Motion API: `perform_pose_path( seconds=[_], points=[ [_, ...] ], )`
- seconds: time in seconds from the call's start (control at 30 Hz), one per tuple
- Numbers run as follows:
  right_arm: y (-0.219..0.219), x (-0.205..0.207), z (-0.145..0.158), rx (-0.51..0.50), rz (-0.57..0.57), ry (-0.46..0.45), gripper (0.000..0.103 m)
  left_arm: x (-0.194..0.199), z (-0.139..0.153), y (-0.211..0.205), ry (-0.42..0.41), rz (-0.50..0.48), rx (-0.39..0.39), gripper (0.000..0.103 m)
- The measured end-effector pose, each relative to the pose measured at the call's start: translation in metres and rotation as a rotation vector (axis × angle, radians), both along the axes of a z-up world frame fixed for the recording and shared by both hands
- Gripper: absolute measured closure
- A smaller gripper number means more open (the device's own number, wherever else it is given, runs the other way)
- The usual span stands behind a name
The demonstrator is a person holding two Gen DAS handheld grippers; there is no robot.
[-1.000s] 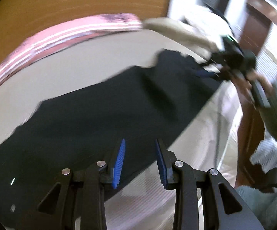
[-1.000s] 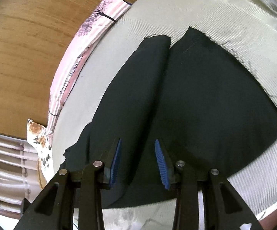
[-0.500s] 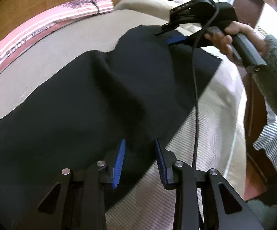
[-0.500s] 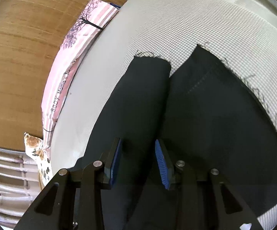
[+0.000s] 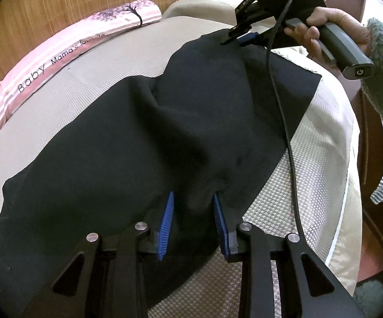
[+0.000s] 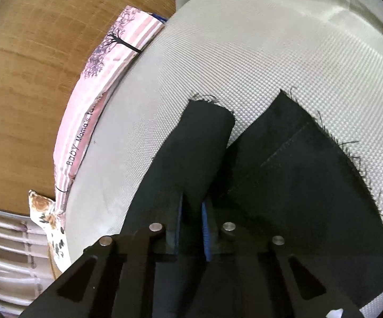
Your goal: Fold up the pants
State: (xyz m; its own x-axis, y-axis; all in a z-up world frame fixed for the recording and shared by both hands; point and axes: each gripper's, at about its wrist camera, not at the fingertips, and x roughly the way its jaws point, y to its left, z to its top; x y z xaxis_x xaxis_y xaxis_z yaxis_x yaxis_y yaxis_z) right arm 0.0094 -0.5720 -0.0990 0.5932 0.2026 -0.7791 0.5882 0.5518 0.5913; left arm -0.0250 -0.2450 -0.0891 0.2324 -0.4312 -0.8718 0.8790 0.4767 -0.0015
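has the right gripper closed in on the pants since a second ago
Yes. The right gripper has narrowed its jaws onto a leg of the pants, and that hem sits farther from the pink pillow.

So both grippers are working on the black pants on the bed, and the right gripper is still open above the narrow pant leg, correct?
Not quite. The right gripper is shut on the narrow pant leg; the right wrist view shows its jaws pinching the fabric. The rest holds: both grippers are on the black pants on the bed.

We read "Baby Mama's" — the rest cut off — on the pink striped cushion (image 5: 66, 50) at upper left, and a "G" on the gripper handle (image 5: 355, 73) at upper right.
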Motion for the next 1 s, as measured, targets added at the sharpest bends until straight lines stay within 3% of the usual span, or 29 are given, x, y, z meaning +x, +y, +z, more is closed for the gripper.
perform_pose_path(
  seconds=[0.27, 0.43, 0.57, 0.67, 0.73, 0.77, 0.9, 1.0],
  points=[
    [0.007, 0.017, 0.031, -0.063, 0.034, 0.017, 0.095, 0.0, 0.0, 0.005, 0.005, 0.004, -0.029, 0.072],
    [0.021, 0.055, 0.046, -0.081, 0.085, 0.023, 0.095, 0.002, 0.001, 0.007, 0.002, 0.01, -0.053, 0.086],
    [0.039, 0.098, 0.052, -0.076, 0.127, 0.025, 0.094, 0.011, 0.004, 0.012, 0.05, 0.039, -0.09, 0.089],
    [0.054, 0.128, 0.048, -0.005, 0.175, 0.016, 0.086, 0.021, 0.004, 0.02, 0.114, 0.065, -0.136, 0.089],
    [0.065, 0.137, 0.049, 0.027, 0.198, -0.016, 0.063, 0.032, 0.003, 0.025, 0.186, 0.1, -0.17, 0.089],
    [0.07, 0.139, 0.052, 0.014, 0.21, -0.024, 0.06, 0.037, 0.002, 0.028, 0.227, 0.122, -0.192, 0.09],
    [0.076, 0.133, 0.062, -0.052, 0.269, -0.043, 0.059, 0.051, -0.005, 0.036, 0.292, 0.186, -0.218, 0.092],
    [0.055, 0.111, 0.06, -0.055, 0.234, -0.047, 0.059, 0.053, -0.006, 0.038, 0.315, 0.197, -0.23, 0.093]
  ],
)
